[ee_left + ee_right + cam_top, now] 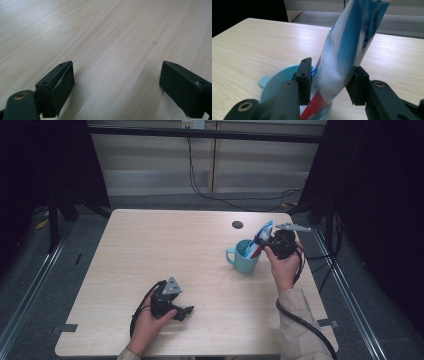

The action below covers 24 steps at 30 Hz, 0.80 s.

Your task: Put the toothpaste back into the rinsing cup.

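toothpaste tube [347,55], white, blue and red plastic, stands in my light-blue ceramic mug [270,86]; right gripper [332,82] jaws narrow, barely off it; left gripper [116,87] wide.

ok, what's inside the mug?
The tube stands tilted in the mug, its red end down inside, its top leaning out over the rim. The mug's bottom is covered by the tube and the right tool.
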Each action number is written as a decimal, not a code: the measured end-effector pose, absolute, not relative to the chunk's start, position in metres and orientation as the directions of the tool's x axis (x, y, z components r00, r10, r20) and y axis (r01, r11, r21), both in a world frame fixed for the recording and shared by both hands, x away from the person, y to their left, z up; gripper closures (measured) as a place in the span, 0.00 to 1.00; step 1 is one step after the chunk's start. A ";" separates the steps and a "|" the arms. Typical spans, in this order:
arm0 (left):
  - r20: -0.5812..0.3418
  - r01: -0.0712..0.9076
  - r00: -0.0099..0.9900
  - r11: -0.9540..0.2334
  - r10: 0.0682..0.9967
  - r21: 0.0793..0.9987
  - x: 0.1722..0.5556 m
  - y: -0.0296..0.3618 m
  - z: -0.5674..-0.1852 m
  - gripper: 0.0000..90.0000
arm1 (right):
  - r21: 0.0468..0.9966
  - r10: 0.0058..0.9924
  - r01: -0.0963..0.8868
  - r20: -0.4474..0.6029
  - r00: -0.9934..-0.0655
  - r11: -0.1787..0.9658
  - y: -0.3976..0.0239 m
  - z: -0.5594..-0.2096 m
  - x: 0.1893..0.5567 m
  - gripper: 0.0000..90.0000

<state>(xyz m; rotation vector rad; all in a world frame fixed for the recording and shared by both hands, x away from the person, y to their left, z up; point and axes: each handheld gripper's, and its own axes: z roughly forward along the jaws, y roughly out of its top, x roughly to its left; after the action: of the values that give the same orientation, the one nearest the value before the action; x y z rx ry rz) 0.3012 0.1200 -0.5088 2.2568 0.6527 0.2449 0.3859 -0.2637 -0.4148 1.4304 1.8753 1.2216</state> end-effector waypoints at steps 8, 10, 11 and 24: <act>-0.025 0.379 0.851 -0.580 0.525 0.721 0.301 0.120 -0.509 0.14 | 0.866 0.929 0.496 0.130 -0.345 0.063 -0.265 -0.413 0.385 0.61; -0.025 0.379 0.851 -0.580 0.525 0.721 0.301 0.120 -0.509 0.14 | 0.865 0.931 0.497 0.128 -0.343 0.064 -0.265 -0.413 0.385 0.59; -0.025 0.379 0.851 -0.581 0.525 0.721 0.301 0.120 -0.509 0.14 | 0.865 0.931 0.497 0.127 -0.343 0.065 -0.265 -0.413 0.384 0.57; -0.024 0.379 0.850 -0.581 0.526 0.721 0.301 0.120 -0.509 0.14 | 0.862 0.925 0.504 0.142 -0.352 0.059 -0.270 -0.413 0.378 0.49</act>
<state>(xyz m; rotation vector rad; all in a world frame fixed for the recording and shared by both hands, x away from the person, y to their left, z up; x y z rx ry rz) 0.3012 0.1201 -0.5088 2.2568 0.6534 0.2468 0.3782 -0.2698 -0.4125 1.4233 1.8903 1.2310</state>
